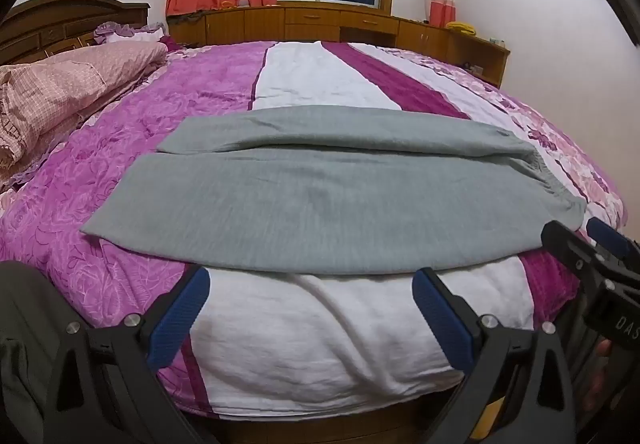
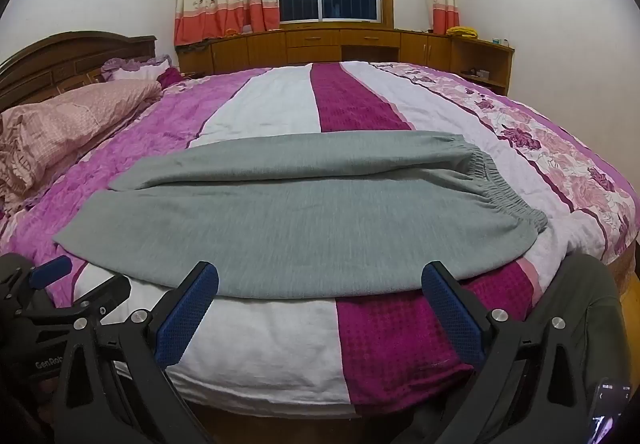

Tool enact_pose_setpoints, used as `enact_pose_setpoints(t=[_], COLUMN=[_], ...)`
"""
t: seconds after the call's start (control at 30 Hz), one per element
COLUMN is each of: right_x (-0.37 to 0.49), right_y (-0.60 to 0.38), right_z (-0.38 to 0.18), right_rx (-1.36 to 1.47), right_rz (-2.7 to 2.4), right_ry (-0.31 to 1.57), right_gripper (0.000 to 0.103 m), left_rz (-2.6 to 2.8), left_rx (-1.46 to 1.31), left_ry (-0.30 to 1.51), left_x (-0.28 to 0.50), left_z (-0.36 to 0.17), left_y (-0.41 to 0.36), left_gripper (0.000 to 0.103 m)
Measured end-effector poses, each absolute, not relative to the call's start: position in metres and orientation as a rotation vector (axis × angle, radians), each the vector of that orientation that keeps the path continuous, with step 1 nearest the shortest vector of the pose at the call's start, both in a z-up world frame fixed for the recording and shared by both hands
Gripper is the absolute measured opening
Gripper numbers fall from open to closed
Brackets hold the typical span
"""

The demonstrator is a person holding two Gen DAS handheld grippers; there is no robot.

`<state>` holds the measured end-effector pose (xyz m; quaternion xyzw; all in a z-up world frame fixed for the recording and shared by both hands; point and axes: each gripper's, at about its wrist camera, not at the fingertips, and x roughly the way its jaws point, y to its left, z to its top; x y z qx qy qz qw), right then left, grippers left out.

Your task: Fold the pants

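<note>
Trouble from here would most likely come from the fabric itself: the grey knit pants (image 1: 320, 200) look soft and limp, so if you pinch only the top layer near the bed's near edge, the lower layer may stay behind and the fold will come out skewed. A grip too shallow on the hem could also slip free mid-lift, and dragging instead of lifting may rumple the purple, white and magenta striped bedspread (image 1: 320, 328) beneath.

Your left gripper (image 1: 312, 314) and right gripper (image 2: 320, 308) both hover with jaws wide apart and nothing between them, just short of the pants' near edge.

The pants lie flat across the bed, close to its near edge, legs side by side with a seam-like crease running between them. The elastic gathered waistband (image 2: 508, 184) points toward the bed's right side, the leg ends toward the left, near the pink quilt (image 1: 68, 92). Whether the cloth is already doubled over I cannot quite tell.
</note>
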<state>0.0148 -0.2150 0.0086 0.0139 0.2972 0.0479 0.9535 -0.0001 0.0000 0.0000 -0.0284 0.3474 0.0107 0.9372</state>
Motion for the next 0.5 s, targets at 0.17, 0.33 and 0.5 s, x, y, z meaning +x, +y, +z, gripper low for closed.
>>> enact_pose_setpoints(t=[0.17,0.33,0.5], right_x=[0.0151,0.0155,0.0156], right_y=[-0.2157,-0.2163,-0.2169], right_z=[0.0085,0.0084,0.0085], right_rx=[0.029,0.030,0.031], right_rz=[0.098,0.098,0.098], right_ry=[0.604,0.606,0.607], right_gripper=[0.098,0.098,0.098], left_rz=[0.024,0.023,0.023], left_rx=[-0.056,-0.055,-0.054], left_ry=[0.708,0.709,0.710], left_x=[-0.0004,-0.0004,-0.0002], left_z=[0.0004,0.0005,0.0003], left_y=[0.0001,0.0002,0.0000], left_gripper=[0.103,0.103,0.103])
